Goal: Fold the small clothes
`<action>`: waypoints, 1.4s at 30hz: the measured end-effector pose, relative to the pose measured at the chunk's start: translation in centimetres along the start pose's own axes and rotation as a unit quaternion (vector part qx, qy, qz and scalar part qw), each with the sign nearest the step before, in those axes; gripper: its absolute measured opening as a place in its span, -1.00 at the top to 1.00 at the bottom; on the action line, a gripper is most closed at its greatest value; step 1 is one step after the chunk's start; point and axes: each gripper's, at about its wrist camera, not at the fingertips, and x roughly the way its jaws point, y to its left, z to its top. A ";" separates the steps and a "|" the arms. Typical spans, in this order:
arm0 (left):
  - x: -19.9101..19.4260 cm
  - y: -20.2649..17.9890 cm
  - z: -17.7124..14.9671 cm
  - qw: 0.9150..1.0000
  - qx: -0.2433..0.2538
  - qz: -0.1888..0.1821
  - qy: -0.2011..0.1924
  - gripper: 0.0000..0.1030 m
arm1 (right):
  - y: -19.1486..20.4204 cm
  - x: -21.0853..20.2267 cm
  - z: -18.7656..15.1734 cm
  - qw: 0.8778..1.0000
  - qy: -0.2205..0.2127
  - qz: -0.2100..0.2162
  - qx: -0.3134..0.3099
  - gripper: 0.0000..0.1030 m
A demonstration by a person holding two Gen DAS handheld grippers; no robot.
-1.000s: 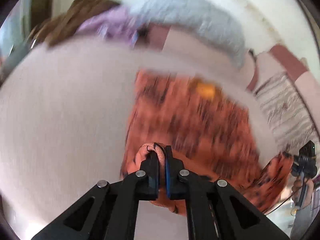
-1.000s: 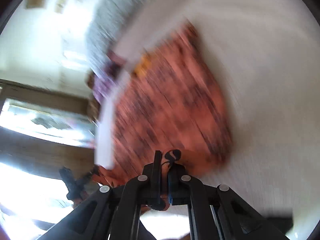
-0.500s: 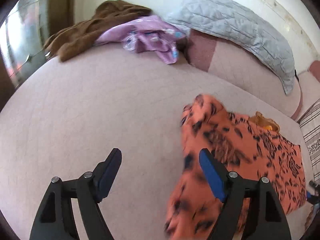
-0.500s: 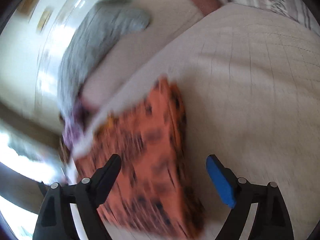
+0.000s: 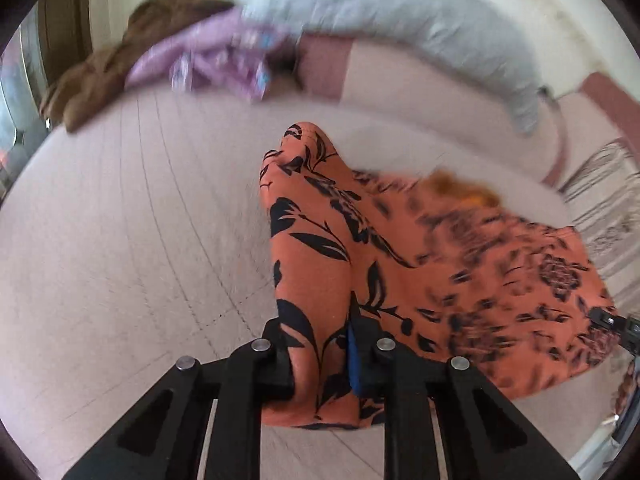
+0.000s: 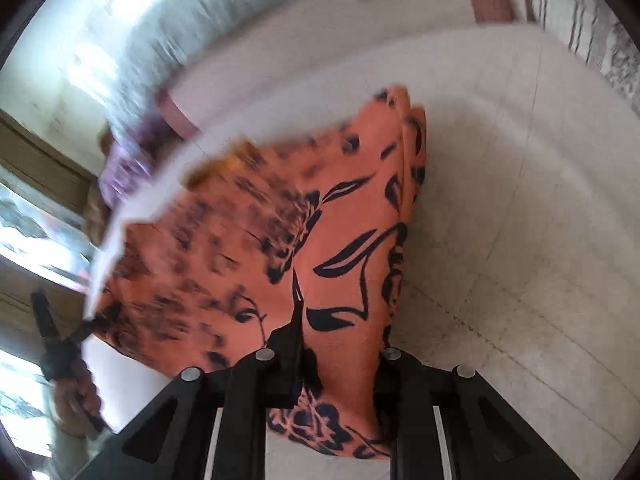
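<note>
An orange garment with a black flower print (image 5: 460, 264) lies spread on a pale quilted bed (image 5: 140, 220). In the left wrist view its left edge stands up in a fold between the fingers of my left gripper (image 5: 320, 328), whose jaws are closing and pinch that fold. In the right wrist view the garment (image 6: 248, 240) has its right edge running between the fingers of my right gripper (image 6: 340, 340), which is closing on it too. A hand (image 6: 76, 400) with the other gripper shows at the far left.
A grey quilted pillow (image 5: 400, 12) lies along the back. A purple garment (image 5: 216, 60) and a brown cloth (image 5: 100, 68) are heaped at the back left. A striped cloth (image 5: 604, 188) lies at the right, and something yellow (image 5: 460, 188) sits behind the orange garment.
A second ago both grippers were shut on the orange cloth. Half a second ago both stood wide open with nothing in them. Now each is closed on a side edge of the garment.
</note>
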 end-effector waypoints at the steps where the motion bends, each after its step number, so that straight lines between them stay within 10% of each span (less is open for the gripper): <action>1: -2.5 -0.1 -0.4 1.000 0.003 -0.006 -0.015 0.63 | 0.6 -1.6 -0.1 1.000 -0.010 0.010 -0.002 0.66; 6: -7.9 1.4 -6.9 1.000 -0.008 -0.025 -0.010 0.54 | 1.7 -8.5 -4.7 0.999 -0.012 0.039 -0.019 0.65; 9: -4.4 3.8 -14.4 0.998 -0.031 -0.003 0.055 0.29 | -2.0 -8.4 -10.7 0.998 0.020 0.054 0.023 0.40; 11: -2.4 5.7 -17.2 0.997 -0.039 0.004 0.073 0.23 | -5.0 -6.4 -14.5 0.997 0.046 0.032 0.049 -0.64; 15: -5.2 6.5 -15.2 0.999 -0.041 0.022 0.025 0.17 | -9.3 -8.0 -18.6 0.992 -0.012 0.036 0.119 -0.54; 32: 2.9 3.4 -4.9 0.998 0.042 0.044 0.028 0.03 | -4.1 -3.2 -7.4 0.997 -0.053 -0.059 -0.011 -0.52; 34: 3.3 3.5 -4.8 0.998 0.044 0.042 0.028 0.40 | -4.3 -2.6 -7.0 0.997 -0.050 -0.065 -0.015 -0.29; 36: 3.8 3.6 -4.7 0.997 0.048 0.051 0.037 0.92 | -4.2 -1.8 -6.6 0.996 -0.026 -0.076 -0.031 0.41; 42: 1.9 3.7 -3.7 0.998 0.042 0.050 -0.016 0.93 | -1.9 -3.0 -5.1 0.987 -0.047 -0.139 -0.072 0.89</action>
